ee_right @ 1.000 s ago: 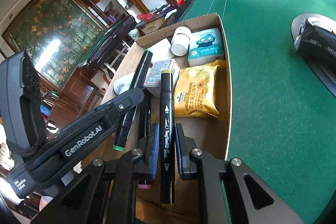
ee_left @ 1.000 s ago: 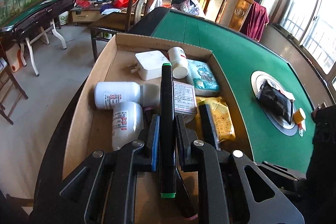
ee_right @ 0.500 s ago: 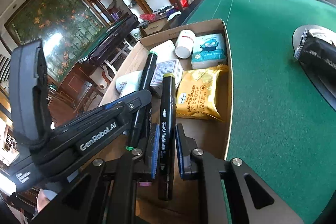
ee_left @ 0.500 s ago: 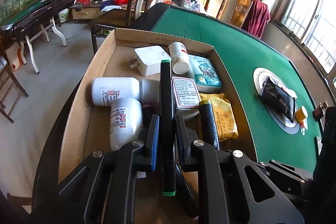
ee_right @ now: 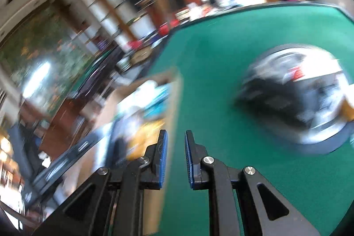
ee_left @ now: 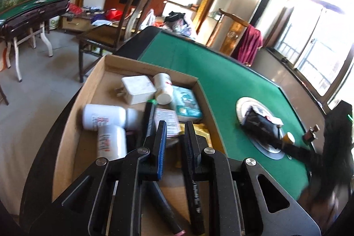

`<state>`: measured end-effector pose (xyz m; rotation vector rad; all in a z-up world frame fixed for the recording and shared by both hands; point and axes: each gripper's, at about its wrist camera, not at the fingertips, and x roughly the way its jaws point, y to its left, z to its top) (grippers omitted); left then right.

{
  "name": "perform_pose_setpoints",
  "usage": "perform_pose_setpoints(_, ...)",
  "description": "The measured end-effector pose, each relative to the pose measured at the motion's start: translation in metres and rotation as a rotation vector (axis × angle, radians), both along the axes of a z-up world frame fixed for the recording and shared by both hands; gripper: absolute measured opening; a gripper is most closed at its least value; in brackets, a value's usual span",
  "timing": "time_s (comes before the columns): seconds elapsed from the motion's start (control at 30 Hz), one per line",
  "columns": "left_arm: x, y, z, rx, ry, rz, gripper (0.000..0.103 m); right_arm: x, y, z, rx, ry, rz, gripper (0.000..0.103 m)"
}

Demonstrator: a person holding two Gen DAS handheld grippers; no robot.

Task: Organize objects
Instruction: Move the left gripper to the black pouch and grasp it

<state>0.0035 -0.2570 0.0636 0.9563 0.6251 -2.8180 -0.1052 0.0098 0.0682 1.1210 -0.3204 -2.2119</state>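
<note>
On the green felt table (ee_left: pixel 221 72), at its left edge, sits an open cardboard box (ee_left: pixel 141 63) with most of the items in it. At the far end of the box are a white charger (ee_left: pixel 138 89) with its prongs to the left, a small white bottle (ee_left: pixel 163 90) lying beside it, and a teal tissue pack (ee_left: pixel 188 103). Two big white bottles lie at the left side, one crosswise (ee_left: pixel 104 117) and one lengthwise (ee_left: pixel 109 143), touching. A white printed carton (ee_left: pixel 167 123) and a yellow snack packet (ee_left: pixel 203 132) lie mid-box.

Three markers lie loose in the box: a green-capped marker (ee_left: pixel 148 118) next to the bottles, a black marker with lettering (ee_left: pixel 195 198) below the right-hand finger, and a pink-tipped marker (ee_left: pixel 168 213) at the near end.

The left gripper (ee_left: pixel 176 132) hangs over the box, jaws drawn in to a narrow slot with nothing in it.

Outside the box, a black pouch (ee_left: pixel 258 123) rests on the table's round centre disc (ee_left: pixel 241 105), with a small yellow item (ee_left: pixel 287 137) just beside it.

The right wrist view is badly motion-blurred. The right gripper (ee_right: pixel 176 138) is over bare felt just right of the box wall, jaws also pulled in to a narrow slot, empty. The pouch (ee_right: pixel 287 92) shows ahead and to the right. Other details there cannot be made out.
</note>
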Motion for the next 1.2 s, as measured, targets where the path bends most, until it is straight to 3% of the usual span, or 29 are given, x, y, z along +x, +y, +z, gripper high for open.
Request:
perform_pose_setpoints(0.13, -0.002, 0.012, 0.003, -0.02, 0.012, -0.042, 0.015, -0.049, 0.045, -0.002, 0.136, 0.043, -0.153, 0.015)
perform_pose_setpoints(0.27, -0.003, 0.019, 0.004, -0.03, 0.017, -0.067, 0.015, -0.079, 0.071, -0.025, 0.138, -0.012, -0.214, 0.015)
perform_pose_setpoints(0.4, -0.005, 0.026, 0.004, -0.035, 0.015, -0.092, 0.015, -0.075, 0.069, -0.037, 0.075, -0.074, -0.135, 0.015)
perform_pose_setpoints(0.47, -0.005, 0.032, 0.006, -0.042, 0.02, -0.114, 0.015, -0.06, 0.059, -0.038, 0.017, -0.13, -0.029, 0.015)
perform_pose_setpoints(0.5, -0.006, 0.036, 0.007, -0.045, 0.025, -0.13, 0.018, -0.055, 0.055, -0.041, -0.007, -0.161, 0.023, 0.015)
perform_pose_setpoints(0.6, -0.007, 0.053, 0.012, -0.017, 0.04, -0.202, 0.045, -0.038, 0.059, -0.039, -0.074, -0.19, 0.061, 0.015)
perform_pose_setpoints(0.77, -0.01, 0.096, 0.022, 0.069, 0.048, -0.334, 0.053, -0.019, 0.085, -0.019, -0.065, -0.095, 0.025, 0.015)
perform_pose_setpoints(0.87, -0.021, 0.132, 0.026, -0.065, 0.008, -0.393, 0.054, -0.013, 0.109, -0.012, -0.08, -0.051, -0.001, 0.016)
perform_pose_setpoints(0.93, -0.03, 0.157, 0.025, -0.177, -0.015, -0.459, 0.054, -0.011, 0.125, -0.011, -0.103, -0.044, -0.025, 0.026)
perform_pose_setpoints(1.0, -0.043, 0.166, 0.021, -0.225, -0.036, -0.458, 0.054, -0.012, 0.138, -0.012, -0.133, -0.041, -0.057, 0.034)
perform_pose_setpoints(1.07, -0.069, 0.168, 0.016, -0.201, -0.092, -0.459, 0.054, -0.018, 0.148, -0.016, -0.15, -0.055, -0.065, 0.036)
perform_pose_setpoints(1.2, -0.121, 0.16, -0.007, -0.064, -0.234, -0.427, 0.054, -0.021, 0.15, -0.011, -0.178, -0.054, -0.054, 0.036)
